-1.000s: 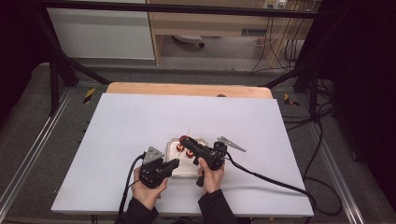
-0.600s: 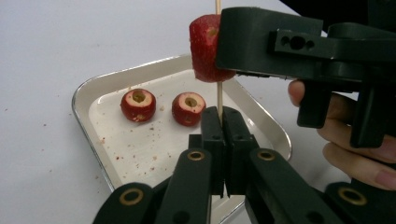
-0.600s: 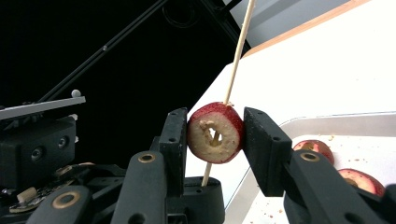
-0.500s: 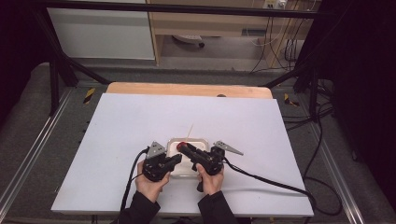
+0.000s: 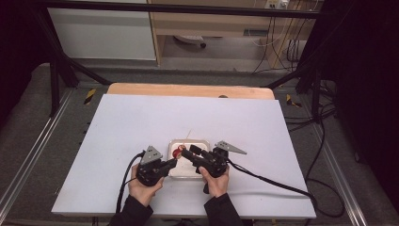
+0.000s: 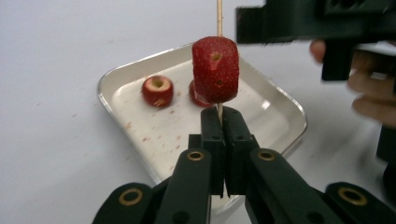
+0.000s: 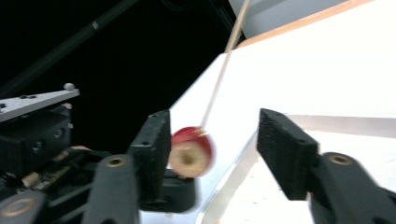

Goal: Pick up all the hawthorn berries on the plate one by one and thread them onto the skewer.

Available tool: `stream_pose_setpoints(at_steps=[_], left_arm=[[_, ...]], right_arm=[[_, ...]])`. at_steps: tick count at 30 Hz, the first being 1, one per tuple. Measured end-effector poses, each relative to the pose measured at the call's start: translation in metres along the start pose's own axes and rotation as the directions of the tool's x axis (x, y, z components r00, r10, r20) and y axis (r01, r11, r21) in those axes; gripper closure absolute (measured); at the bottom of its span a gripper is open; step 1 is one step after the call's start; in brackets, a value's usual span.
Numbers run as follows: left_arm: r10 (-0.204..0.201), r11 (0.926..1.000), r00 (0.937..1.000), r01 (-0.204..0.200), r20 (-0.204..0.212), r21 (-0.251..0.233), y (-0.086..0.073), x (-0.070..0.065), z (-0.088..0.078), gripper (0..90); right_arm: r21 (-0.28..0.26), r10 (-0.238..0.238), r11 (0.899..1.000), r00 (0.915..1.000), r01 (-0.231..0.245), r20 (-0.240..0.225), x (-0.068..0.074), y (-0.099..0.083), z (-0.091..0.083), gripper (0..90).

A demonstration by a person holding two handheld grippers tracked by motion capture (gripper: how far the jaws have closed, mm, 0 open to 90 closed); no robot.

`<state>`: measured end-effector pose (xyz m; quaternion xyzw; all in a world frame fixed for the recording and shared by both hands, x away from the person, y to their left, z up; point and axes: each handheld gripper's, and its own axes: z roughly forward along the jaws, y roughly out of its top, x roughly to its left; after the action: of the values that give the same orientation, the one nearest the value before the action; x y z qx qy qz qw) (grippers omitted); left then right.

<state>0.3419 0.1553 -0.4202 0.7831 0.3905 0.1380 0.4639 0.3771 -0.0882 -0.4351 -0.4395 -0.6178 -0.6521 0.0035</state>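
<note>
Holding the stick (image 6: 218, 16) tight, the left claw (image 6: 223, 122) is shut on it just under the strawberry (image 6: 215, 70), above the tray (image 6: 275, 105). The right claw (image 7: 211, 140) has just been opening; its pads stand apart on either side of the strawberry and do not press it. A second ago the right claw was narrower and reached farther over the tray. Two more berries (image 6: 158, 90) lie in the tray on the desk (image 5: 141, 122).
</note>
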Motion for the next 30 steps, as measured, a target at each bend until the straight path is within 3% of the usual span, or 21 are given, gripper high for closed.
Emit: stream_pose_setpoints(at_steps=[3, 5, 8, 11, 13, 16, 18, 20, 25, 26, 27, 30], left_arm=[[0.033, 0.9992, 0.9993, -0.032, -0.016, 0.025, -0.008, 0.007, -0.011, 88.3], [0.058, 0.9973, 0.9979, -0.056, -0.03, 0.046, -0.013, 0.011, -0.018, 88.2], [0.073, 0.9951, 0.9965, -0.07, -0.042, 0.07, -0.021, 0.018, -0.029, 88.1], [0.058, 0.9953, 0.9976, -0.054, -0.039, 0.08, -0.028, 0.025, -0.036, 88.2], [0.064, 0.9933, 0.9971, -0.059, -0.042, 0.099, -0.031, 0.028, -0.038, 88.2], [0.065, 0.9924, 0.9973, -0.061, -0.033, 0.107, -0.033, 0.03, -0.039, 88.3], [0.065, 0.9923, 0.9975, -0.061, -0.029, 0.107, -0.033, 0.031, -0.04, 88.2], [0.069, 0.9916, 0.9973, -0.065, -0.026, 0.112, -0.033, 0.031, -0.041, 88.2], [0.074, 0.9898, 0.9967, -0.07, -0.032, 0.124, -0.035, 0.033, -0.041, 88.1], [0.075, 0.9897, 0.9967, -0.07, -0.032, 0.125, -0.035, 0.034, -0.041, 88.1], [0.072, 0.9902, 0.9968, -0.068, -0.033, 0.122, -0.035, 0.035, -0.042, 88.1], [0.069, 0.9899, 0.997, -0.064, -0.035, 0.127, -0.035, 0.036, -0.042, 88.1]], right_arm=[[0.067, -0.057, 0.996, 0.998, 0.055, 0.027, -0.001, 0.008, -0.004, 30.7], [0.123, -0.097, 0.988, 0.9942, 0.091, 0.046, -0.004, 0.013, -0.006, 25.4], [0.206, -0.16, 0.968, 0.9847, 0.144, 0.068, -0.009, 0.02, -0.008, 18.9], [0.273, -0.184, 0.949, 0.9795, 0.155, 0.083, -0.014, 0.027, -0.009, 15.7], [0.329, -0.208, 0.93, 0.9729, 0.165, 0.1, -0.017, 0.033, -0.006, 13.1], [0.437, -0.285, 0.875, 0.9517, 0.209, 0.115, -0.017, 0.043, 0.003, 11.8], [0.498, -0.318, 0.836, 0.9428, 0.23, 0.099, -0.016, 0.049, 0.011, 12.9], [0.552, -0.359, 0.795, 0.9282, 0.251, 0.096, -0.016, 0.055, 0.02, 15.7], [0.678, -0.422, 0.688, 0.9029, 0.259, 0.084, -0.017, 0.063, 0.041, 21.3], [0.703, -0.437, 0.661, 0.8961, 0.264, 0.075, -0.017, 0.063, 0.044, 23.7], [0.731, -0.448, 0.626, 0.8927, 0.271, 0.052, -0.017, 0.064, 0.048, 27.3], [0.771, -0.449, 0.578, 0.8933, 0.268, 0.026, -0.016, 0.065, 0.056, 33.2]])
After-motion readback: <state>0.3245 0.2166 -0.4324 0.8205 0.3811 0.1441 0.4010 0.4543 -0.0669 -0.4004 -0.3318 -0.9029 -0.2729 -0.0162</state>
